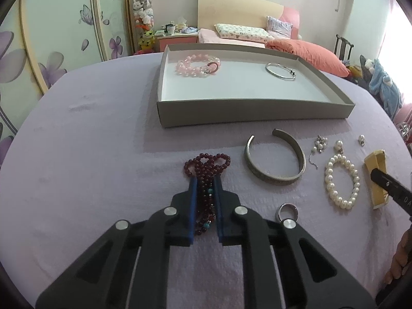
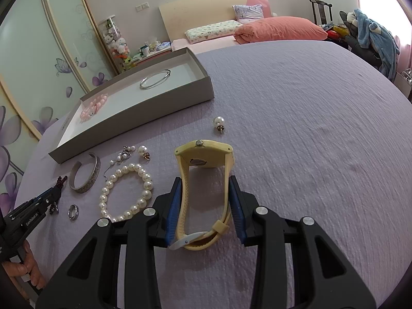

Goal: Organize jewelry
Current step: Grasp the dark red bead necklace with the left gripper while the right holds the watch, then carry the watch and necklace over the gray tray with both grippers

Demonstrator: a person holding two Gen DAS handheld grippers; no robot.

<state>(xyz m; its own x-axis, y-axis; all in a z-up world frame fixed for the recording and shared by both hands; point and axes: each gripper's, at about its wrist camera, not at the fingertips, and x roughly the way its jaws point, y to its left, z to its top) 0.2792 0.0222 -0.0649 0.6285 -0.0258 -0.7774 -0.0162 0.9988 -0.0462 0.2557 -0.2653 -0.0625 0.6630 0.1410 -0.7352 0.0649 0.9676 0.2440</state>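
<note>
Bedroom, lilac bedspread [image 2: 296,103]; left hand-held gripper [image 1: 206,182] pinches red beads [image 1: 206,164], right hand-held gripper [image 2: 206,180] straddles yellow watch [image 2: 203,180]

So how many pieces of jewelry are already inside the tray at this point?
2. A pink bead bracelet lies at the far left of the gray tray, and a thin silver bangle at its far right. The near wall may hide something small.

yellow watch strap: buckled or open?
Buckled. In the right wrist view the yellow watch forms a closed loop, strap end tucked through its keeper, lying between the right claw fingers.
</note>
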